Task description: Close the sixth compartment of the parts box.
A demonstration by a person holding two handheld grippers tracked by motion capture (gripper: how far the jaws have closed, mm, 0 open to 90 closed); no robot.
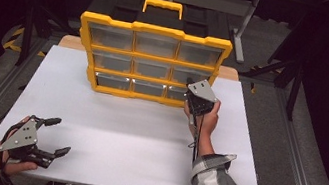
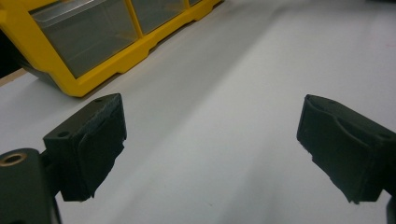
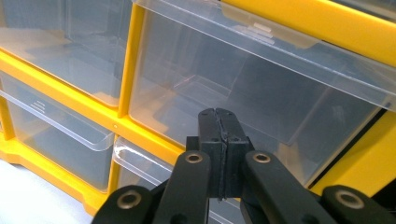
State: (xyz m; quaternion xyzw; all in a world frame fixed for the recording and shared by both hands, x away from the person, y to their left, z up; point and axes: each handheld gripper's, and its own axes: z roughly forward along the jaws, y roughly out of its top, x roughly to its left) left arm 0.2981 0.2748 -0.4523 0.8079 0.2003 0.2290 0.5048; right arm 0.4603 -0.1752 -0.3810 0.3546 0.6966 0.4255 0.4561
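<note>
Drawers of clear plastic fill the yellow organiser (image 1: 151, 63) standing upright at the table's (image 1: 110, 129) far edge. The right gripper (image 3: 217, 122), jaws pressed shut on nothing, points at the middle-right drawer (image 3: 243, 88), which looks empty. The left gripper (image 1: 55, 135) rests spread wide near the table's near left corner, well apart.

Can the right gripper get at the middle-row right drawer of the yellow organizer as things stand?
Probably yes: the right gripper, jaws shut with nothing between them, sits right before that clear drawer of the yellow organizer, and nothing stands in the way.
</note>
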